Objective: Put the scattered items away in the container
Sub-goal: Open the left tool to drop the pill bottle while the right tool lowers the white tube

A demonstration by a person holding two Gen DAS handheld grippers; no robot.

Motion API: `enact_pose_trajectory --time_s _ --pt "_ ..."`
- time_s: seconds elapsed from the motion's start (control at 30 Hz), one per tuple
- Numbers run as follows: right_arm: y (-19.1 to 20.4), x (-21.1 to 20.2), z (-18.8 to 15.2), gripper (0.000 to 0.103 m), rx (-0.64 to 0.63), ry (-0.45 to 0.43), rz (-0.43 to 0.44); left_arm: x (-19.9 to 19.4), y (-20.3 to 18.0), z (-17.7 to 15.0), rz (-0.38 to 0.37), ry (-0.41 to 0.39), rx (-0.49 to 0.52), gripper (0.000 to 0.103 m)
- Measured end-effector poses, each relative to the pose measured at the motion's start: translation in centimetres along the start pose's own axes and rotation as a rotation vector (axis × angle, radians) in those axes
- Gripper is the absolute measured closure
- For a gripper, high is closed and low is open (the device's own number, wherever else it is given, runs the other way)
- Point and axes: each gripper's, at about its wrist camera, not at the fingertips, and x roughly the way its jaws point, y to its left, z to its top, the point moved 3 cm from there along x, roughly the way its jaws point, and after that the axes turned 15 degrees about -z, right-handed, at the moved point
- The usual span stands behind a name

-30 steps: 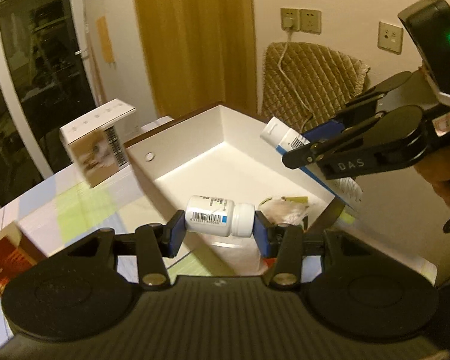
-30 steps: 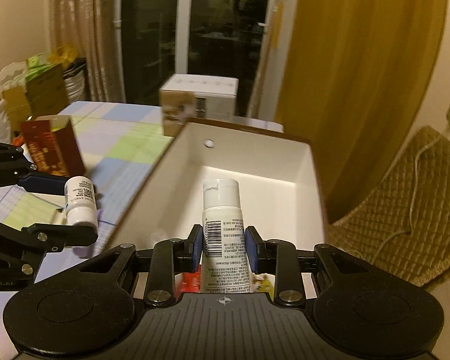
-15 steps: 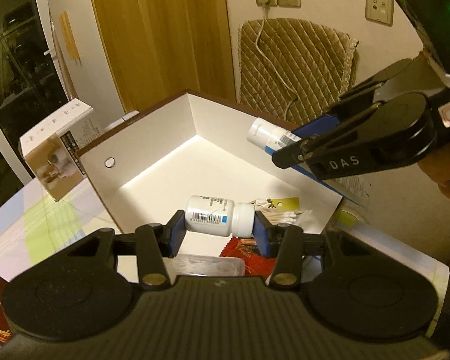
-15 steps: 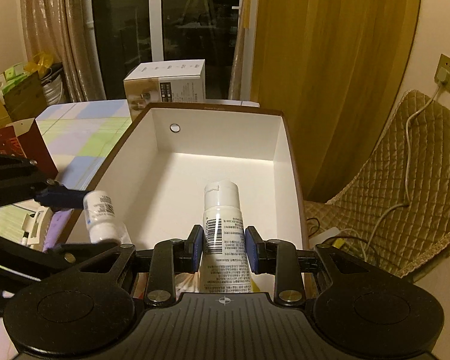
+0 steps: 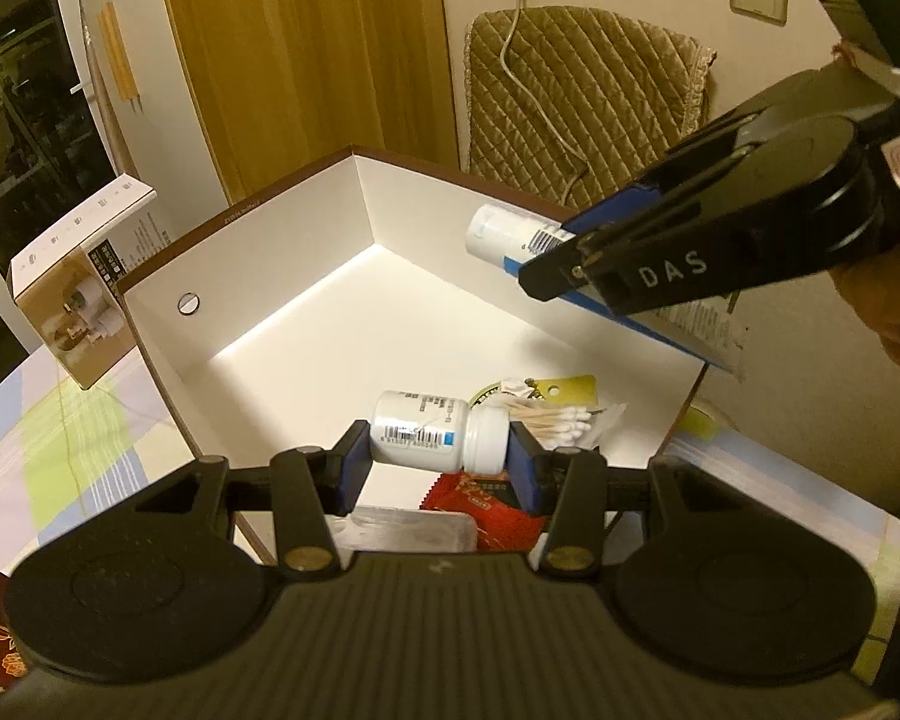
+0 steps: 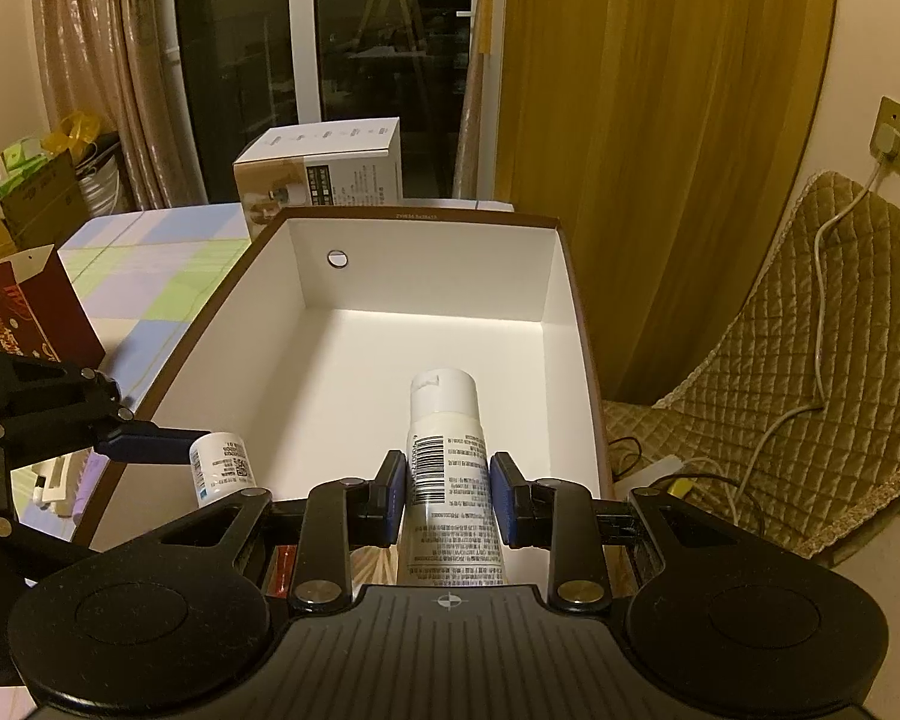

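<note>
My left gripper is shut on a small white pill bottle, held sideways over the near end of the white box. My right gripper is shut on a white tube with a barcode, held above the box, cap pointing inward. The tube also shows in the left wrist view, and the pill bottle in the right wrist view. On the box floor lie cotton swabs, a red packet, a clear packet and a yellow tag.
A brown-and-white carton stands on the checked tablecloth behind the box. A dark red box stands at the left. A quilted chair with a cable is right of the table.
Both grippers have moved further over the box with their items still held. The view now looks more steeply down into the box.
</note>
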Motion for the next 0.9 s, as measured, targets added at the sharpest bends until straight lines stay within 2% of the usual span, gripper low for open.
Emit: enact_pose_trajectory --time_s 0.23,0.9 --pt "-0.1 0.3 -0.1 0.071 -0.002 0.002 -0.003 0.1 0.1 -0.2 0.009 0.002 0.006 0.049" --pt "0.6 0.6 1.1 0.07 -0.005 -0.02 -0.004 -1.3 0.4 -0.7 0.033 -0.012 0.006 0.048"
